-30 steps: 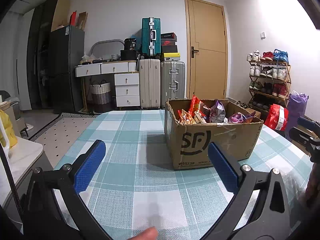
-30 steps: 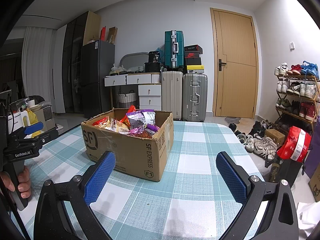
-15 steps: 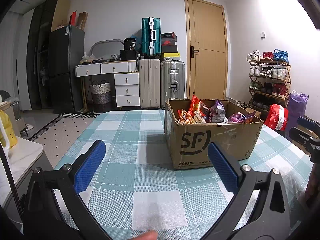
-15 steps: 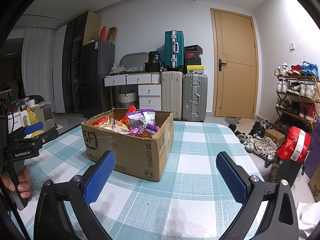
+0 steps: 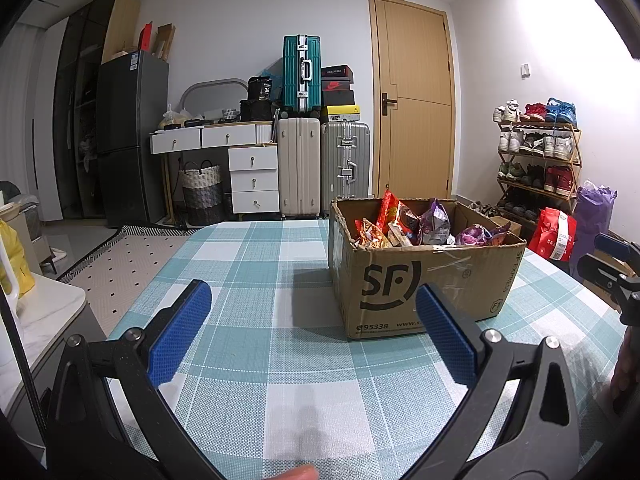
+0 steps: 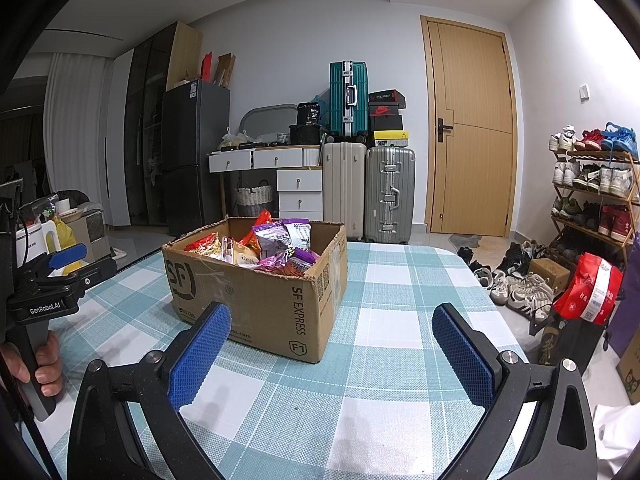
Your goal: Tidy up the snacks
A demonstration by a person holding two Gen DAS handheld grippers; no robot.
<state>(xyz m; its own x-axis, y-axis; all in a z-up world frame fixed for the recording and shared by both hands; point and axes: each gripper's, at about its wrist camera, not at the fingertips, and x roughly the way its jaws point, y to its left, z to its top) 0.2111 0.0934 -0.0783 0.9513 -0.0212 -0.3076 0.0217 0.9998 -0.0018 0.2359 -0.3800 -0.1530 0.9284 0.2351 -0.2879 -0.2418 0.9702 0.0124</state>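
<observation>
A brown SF Express cardboard box (image 5: 424,280) stands open on the table with the teal checked cloth (image 5: 260,320). It is full of snack packets (image 5: 416,226), red, orange and purple. The box also shows in the right wrist view (image 6: 256,296), its snack packets (image 6: 276,248) heaped inside. My left gripper (image 5: 312,332) is open and empty, low over the cloth, left of and nearer than the box. My right gripper (image 6: 332,344) is open and empty, in front of the box's right corner. The left gripper also shows at the left edge of the right wrist view (image 6: 66,264).
Past the table's far edge stand suitcases (image 5: 302,168), white drawers (image 5: 252,176), a dark fridge (image 5: 128,140) and a wooden door (image 5: 416,108). A shoe rack (image 6: 592,200), shoes on the floor and a red bag (image 6: 588,292) lie to the right. A white counter (image 5: 36,320) is at left.
</observation>
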